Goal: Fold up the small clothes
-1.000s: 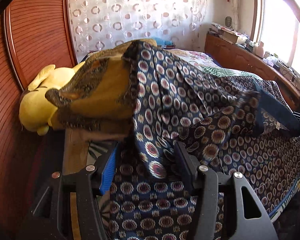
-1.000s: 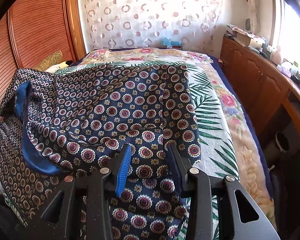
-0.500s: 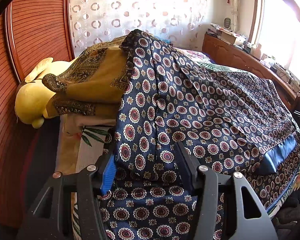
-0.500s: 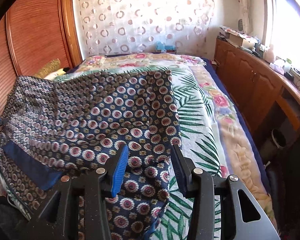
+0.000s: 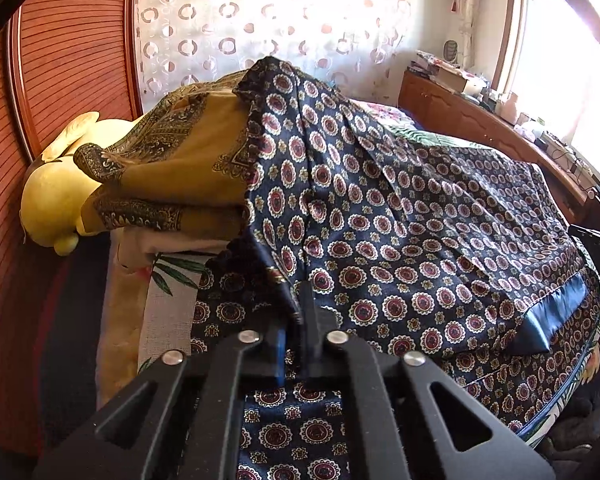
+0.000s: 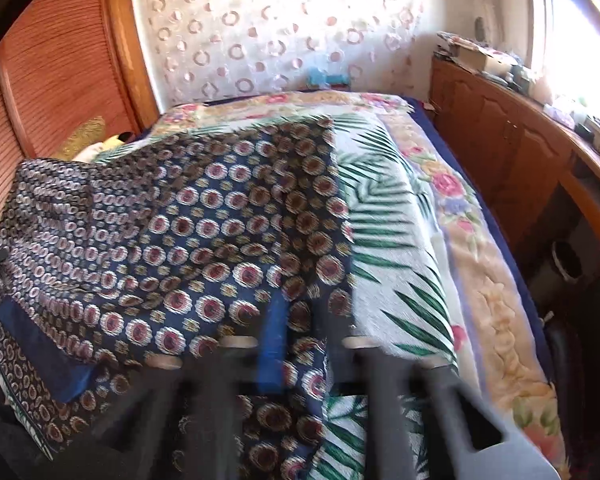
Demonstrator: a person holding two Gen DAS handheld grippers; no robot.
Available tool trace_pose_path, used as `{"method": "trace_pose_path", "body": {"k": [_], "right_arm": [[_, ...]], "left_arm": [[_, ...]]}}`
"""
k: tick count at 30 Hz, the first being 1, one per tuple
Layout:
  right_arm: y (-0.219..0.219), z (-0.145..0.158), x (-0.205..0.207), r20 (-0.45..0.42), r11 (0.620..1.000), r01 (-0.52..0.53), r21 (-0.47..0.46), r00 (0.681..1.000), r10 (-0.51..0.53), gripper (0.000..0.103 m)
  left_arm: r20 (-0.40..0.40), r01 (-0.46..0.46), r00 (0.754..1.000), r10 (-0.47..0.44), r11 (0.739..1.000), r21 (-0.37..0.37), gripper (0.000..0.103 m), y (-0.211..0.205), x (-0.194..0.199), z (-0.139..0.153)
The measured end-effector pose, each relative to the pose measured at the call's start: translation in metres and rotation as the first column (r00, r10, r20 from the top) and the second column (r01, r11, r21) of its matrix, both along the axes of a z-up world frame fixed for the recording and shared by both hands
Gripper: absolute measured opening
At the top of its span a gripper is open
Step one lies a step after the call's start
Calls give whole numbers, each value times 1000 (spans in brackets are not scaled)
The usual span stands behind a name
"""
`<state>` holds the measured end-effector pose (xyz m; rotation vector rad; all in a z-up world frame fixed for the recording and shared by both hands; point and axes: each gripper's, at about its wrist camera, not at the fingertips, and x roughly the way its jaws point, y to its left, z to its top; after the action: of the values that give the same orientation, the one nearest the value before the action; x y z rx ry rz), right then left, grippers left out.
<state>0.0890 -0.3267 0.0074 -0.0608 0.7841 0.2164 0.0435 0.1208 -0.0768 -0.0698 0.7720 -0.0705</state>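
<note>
Both grippers have just snapped closed: the left gripper [image 5: 298, 312] is pinching the navy patterned garment [image 5: 400, 216] at its 6 o'clock edge, the right gripper [image 6: 300, 320] likewise. The garment is lying draped over the bed [image 6: 400, 240], seemingly ready for folding towards 12 o'clock.

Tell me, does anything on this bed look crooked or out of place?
Yes. The patterned blue garment isn't lying flat: its far corner is draped up over a folded yellow cloth instead of the bedspread. Both the left gripper and the right gripper are shut on its near edge.
</note>
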Motion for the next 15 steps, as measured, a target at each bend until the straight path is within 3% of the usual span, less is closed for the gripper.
{"method": "trace_pose_path", "body": {"k": [8,15], "right_arm": [[1,20,-30,77,996,-66,53,995,62,0],[-17,35,-55,117,998,-46,44,992,40,0]], "left_arm": [[77,15,997,-11,999,-51,2,2,-19,21],[101,5,995,2,998,-69,2,8,-36,30]]}}
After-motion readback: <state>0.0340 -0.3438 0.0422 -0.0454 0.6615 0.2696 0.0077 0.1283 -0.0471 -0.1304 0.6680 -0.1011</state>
